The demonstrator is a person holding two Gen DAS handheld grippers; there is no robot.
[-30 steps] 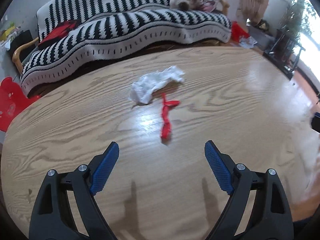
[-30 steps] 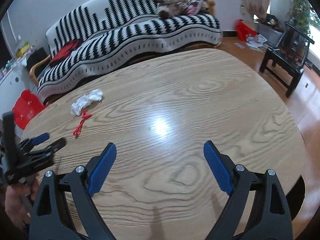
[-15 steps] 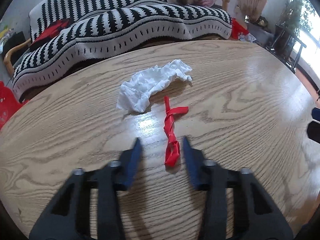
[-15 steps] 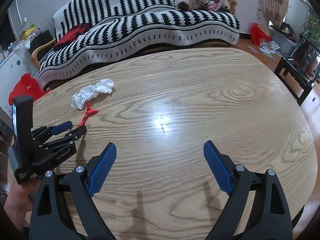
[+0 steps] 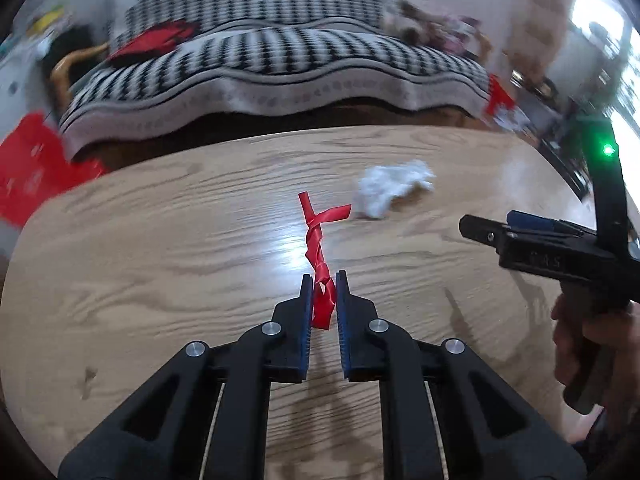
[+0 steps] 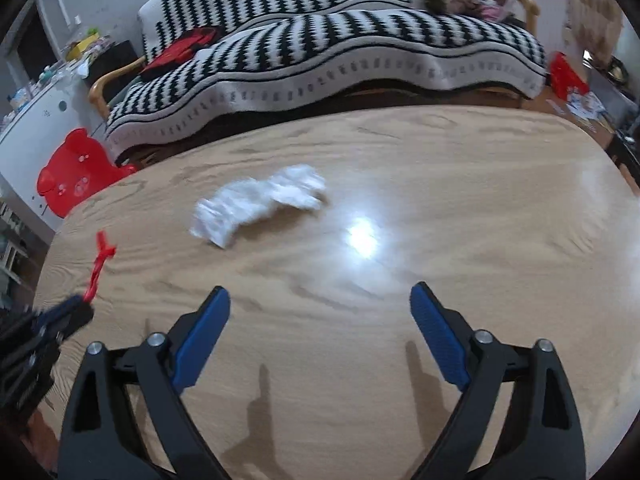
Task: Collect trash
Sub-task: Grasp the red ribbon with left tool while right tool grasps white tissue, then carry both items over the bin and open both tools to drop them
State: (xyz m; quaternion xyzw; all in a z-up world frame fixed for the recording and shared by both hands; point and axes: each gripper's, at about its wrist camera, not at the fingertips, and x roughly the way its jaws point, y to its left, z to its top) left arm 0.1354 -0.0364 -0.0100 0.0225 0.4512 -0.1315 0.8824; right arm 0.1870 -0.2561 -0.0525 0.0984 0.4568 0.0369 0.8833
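Observation:
A twisted red plastic strip (image 5: 318, 248) sticks up from my left gripper (image 5: 323, 284), whose blue pads are shut on its near end. The same red strip (image 6: 98, 266) shows at the left of the right wrist view, rising from the left gripper (image 6: 68, 312). A crumpled white tissue (image 6: 256, 208) lies on the oval wooden table (image 6: 480, 240), beyond my right gripper (image 6: 320, 300). Its jaws are opening wide with nothing between them. In the left wrist view the tissue (image 5: 390, 192) lies to the right of the strip, and the right gripper (image 5: 488, 228) comes in from the right.
Behind the table stands a sofa under a black-and-white blanket (image 6: 340, 52). A red bear-shaped stool (image 6: 72, 172) is by the table's left edge. A hand (image 5: 592, 344) holds the right gripper's handle. Dark furniture (image 6: 624, 136) stands at the far right.
My left gripper closed on the red strip and lifted it off the table. My right gripper moved left toward the white tissue, which now looks much nearer.

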